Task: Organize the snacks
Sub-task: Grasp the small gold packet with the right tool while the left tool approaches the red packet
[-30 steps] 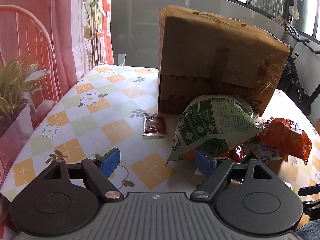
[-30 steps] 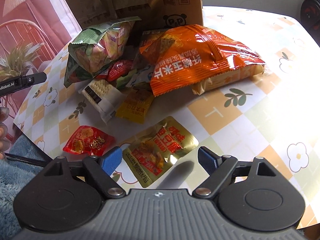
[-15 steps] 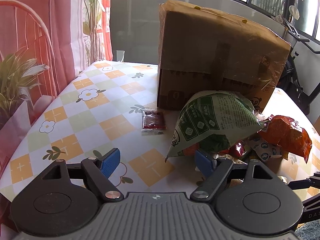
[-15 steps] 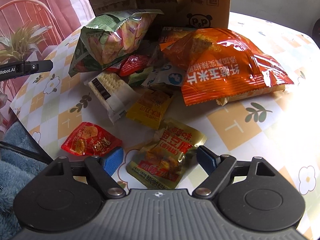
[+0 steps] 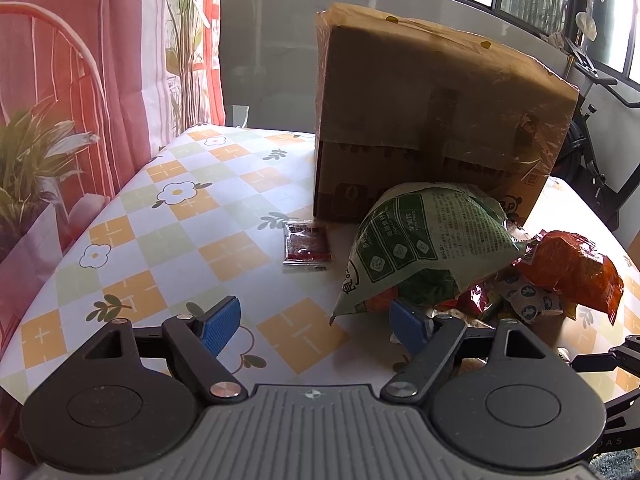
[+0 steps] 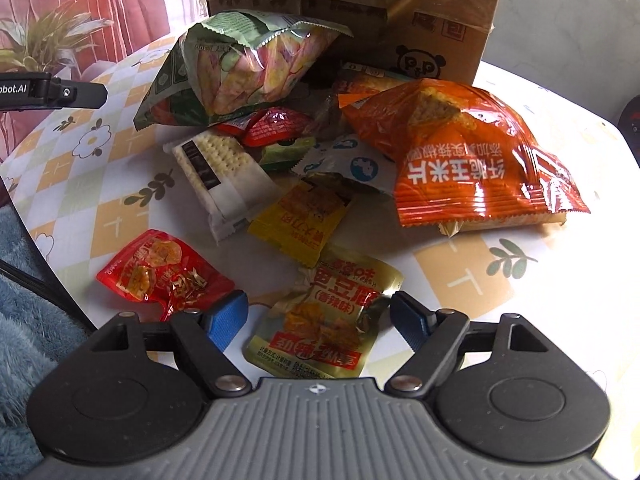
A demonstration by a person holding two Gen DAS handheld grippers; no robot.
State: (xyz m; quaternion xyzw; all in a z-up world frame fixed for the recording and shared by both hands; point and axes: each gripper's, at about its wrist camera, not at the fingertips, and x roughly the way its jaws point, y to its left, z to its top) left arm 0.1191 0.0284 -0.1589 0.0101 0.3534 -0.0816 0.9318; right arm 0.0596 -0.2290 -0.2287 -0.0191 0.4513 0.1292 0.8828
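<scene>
Now your right gripper (image 6: 319,316) has its blue fingers (image 6: 224,320) straddling the gold pouch (image 6: 324,320). The jaws have just been closing, but they stand spread, each pad a little clear of the foil, so nothing is pinched yet. The likely trouble is right there: the pouch lies flat and slick, so I'd expect the pads to skate over it or catch only a crumpled edge. The red packet (image 6: 160,272) sits just beside your left-hand finger at ten o'clock, and a stray finger could drag it along. At twelve o'clock the yellow sachet (image 6: 300,220) touches the pouch's top edge and may ride up with it.

Further out, the cracker pack (image 6: 220,176), the green bag (image 6: 240,68) and the orange chip bag (image 6: 480,152) are heaped against the cardboard box (image 6: 360,8) from eleven through two o'clock. There's no room to push forward. Your open ground is at three to four o'clock, bare tablecloth. At eight o'clock the table edge (image 6: 44,256) is close, with blue fleece below, so a nudged red packet could go over.

Your left gripper (image 5: 316,324) hangs spread and empty. Its right-hand finger sits just under the green bag (image 5: 428,240); whether it touches I can't tell. A small dark-red sachet (image 5: 306,244) lies alone at twelve o'clock, with clear table from nine to eleven.
</scene>
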